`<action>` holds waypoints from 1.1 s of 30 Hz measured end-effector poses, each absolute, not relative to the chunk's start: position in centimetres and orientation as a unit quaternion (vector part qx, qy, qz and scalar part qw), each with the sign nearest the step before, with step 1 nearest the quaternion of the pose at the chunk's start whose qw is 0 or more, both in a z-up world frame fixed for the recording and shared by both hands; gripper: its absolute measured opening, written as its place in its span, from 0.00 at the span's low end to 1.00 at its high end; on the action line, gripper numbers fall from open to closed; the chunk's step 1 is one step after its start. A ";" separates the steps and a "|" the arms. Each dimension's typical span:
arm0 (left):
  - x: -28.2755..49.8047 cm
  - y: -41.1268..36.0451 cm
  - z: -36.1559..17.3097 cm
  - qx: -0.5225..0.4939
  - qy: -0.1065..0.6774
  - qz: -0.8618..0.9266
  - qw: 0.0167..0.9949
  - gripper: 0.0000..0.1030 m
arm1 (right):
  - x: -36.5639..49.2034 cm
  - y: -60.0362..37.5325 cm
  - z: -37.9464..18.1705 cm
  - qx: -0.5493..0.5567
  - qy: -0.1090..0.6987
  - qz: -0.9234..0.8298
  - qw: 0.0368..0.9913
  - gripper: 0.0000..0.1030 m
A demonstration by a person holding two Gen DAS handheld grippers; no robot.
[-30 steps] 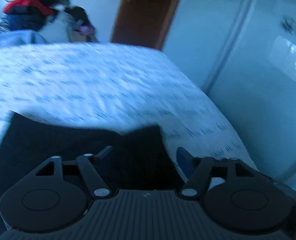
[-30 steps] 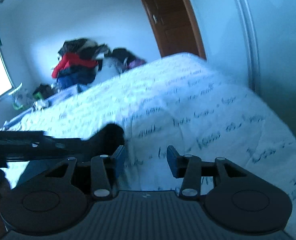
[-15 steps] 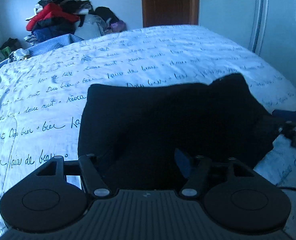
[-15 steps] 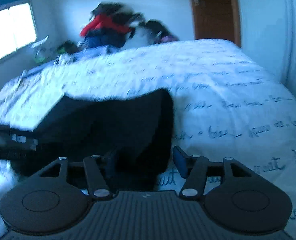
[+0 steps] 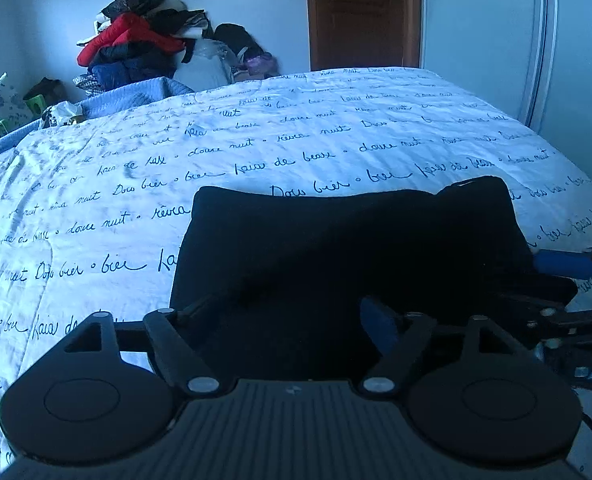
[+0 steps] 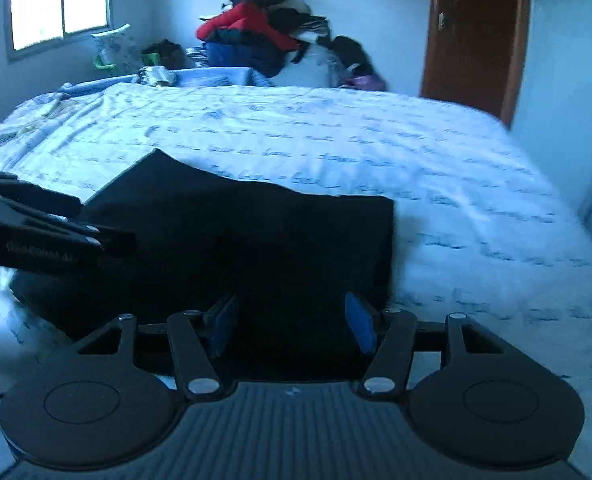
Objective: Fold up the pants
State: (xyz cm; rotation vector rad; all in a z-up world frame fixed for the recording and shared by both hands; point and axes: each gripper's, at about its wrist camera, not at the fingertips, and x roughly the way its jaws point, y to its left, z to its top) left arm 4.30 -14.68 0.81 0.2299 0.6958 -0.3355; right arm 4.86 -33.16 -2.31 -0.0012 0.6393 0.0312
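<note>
While the bed (image 5: 336, 132) fills most of both views, the black pants (image 5: 348, 240) lie across the lower centre as a compact, roughly rectangular bundle, so I judge the folding largely done, with perhaps a final fold or tidying left. At the bottom edge, the left gripper (image 5: 279, 316) stands wide open over the cloth, gripping nothing; the right gripper (image 6: 289, 322) is likewise spread and empty.

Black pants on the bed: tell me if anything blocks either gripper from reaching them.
Nothing visible does. The black pants lie on the bedspread, directly ahead of the left gripper and the right gripper, both open, with only dark cloth between their fingers.
</note>
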 end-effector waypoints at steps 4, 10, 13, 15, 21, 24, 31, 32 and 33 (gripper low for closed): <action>4.2 -15.0 0.7 0.115 0.336 -0.162 0.921 0.79 | 3.1 -34.2 -1.5 0.034 0.286 0.010 0.958 0.57; 4.1 -15.5 0.3 0.125 0.337 -0.163 0.919 0.79 | 2.6 -34.7 -1.8 0.028 0.300 -0.005 0.954 0.60; 4.0 -15.7 0.1 0.130 0.336 -0.166 0.918 0.79 | 2.7 -34.9 -2.6 0.024 0.315 -0.006 0.949 0.63; 3.9 -15.6 0.2 0.133 0.331 -0.162 0.920 0.79 | 2.4 -35.0 -2.1 0.038 0.302 -0.006 0.953 0.63; 4.6 -12.8 1.1 0.125 0.298 -0.144 0.935 0.84 | 3.3 -37.9 -1.6 0.122 0.285 0.024 0.950 0.63; 6.2 -10.0 1.1 0.104 0.303 -0.128 0.939 0.86 | 4.5 -39.8 -2.3 0.162 0.298 0.034 0.940 0.63; 11.2 -4.1 -0.2 -0.007 0.397 -0.197 0.896 0.86 | 7.4 -43.6 -5.2 0.287 0.332 0.108 0.892 0.64; 11.7 -3.7 -0.5 -0.023 0.408 -0.211 0.888 0.85 | 7.8 -43.8 -5.6 0.303 0.334 0.124 0.884 0.65; 12.1 -3.4 -0.9 -0.040 0.419 -0.226 0.879 0.85 | 8.3 -44.0 -5.9 0.317 0.340 0.141 0.874 0.65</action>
